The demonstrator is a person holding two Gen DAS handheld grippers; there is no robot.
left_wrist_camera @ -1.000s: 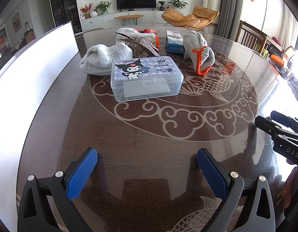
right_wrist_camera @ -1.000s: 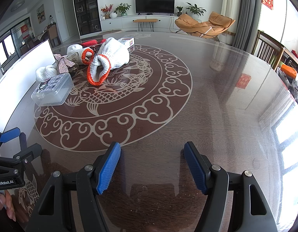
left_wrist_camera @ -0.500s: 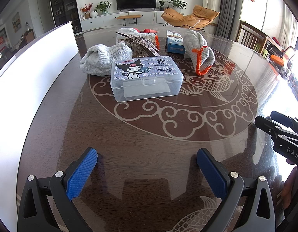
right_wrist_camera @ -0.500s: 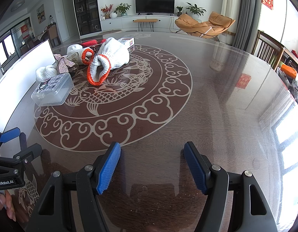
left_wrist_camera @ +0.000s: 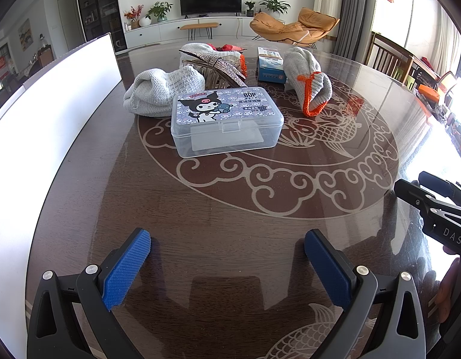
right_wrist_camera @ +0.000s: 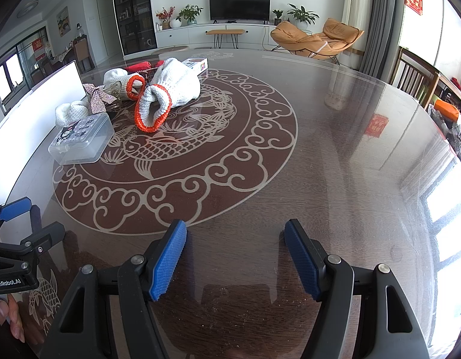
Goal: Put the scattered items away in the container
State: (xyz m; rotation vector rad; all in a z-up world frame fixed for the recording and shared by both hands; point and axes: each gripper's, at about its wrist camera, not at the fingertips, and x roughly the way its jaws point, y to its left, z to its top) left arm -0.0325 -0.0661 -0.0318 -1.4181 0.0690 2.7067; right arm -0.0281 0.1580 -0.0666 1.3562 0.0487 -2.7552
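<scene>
A clear plastic box with a cartoon lid (left_wrist_camera: 226, 119) (right_wrist_camera: 80, 140) lies shut on the patterned round table (left_wrist_camera: 230, 197). Behind it are a grey knitted cloth (left_wrist_camera: 161, 89), a wicker basket (left_wrist_camera: 211, 73) draped with a rhinestone bow (left_wrist_camera: 227, 65), a small blue box (left_wrist_camera: 271, 65) and a white glove with an orange cuff (left_wrist_camera: 308, 77) (right_wrist_camera: 167, 92). My left gripper (left_wrist_camera: 226, 234) hovers open over bare table, well short of the box. My right gripper (right_wrist_camera: 235, 224) is open too, with nothing between its blue pads, and far from the glove.
A tall white board (left_wrist_camera: 51, 104) stands along the table's left edge. A second glove (right_wrist_camera: 122, 79) and something red (left_wrist_camera: 227, 48) rest in or behind the basket. Wooden chairs (left_wrist_camera: 386, 56) stand beyond the right rim. Each gripper shows at the edge of the other's view.
</scene>
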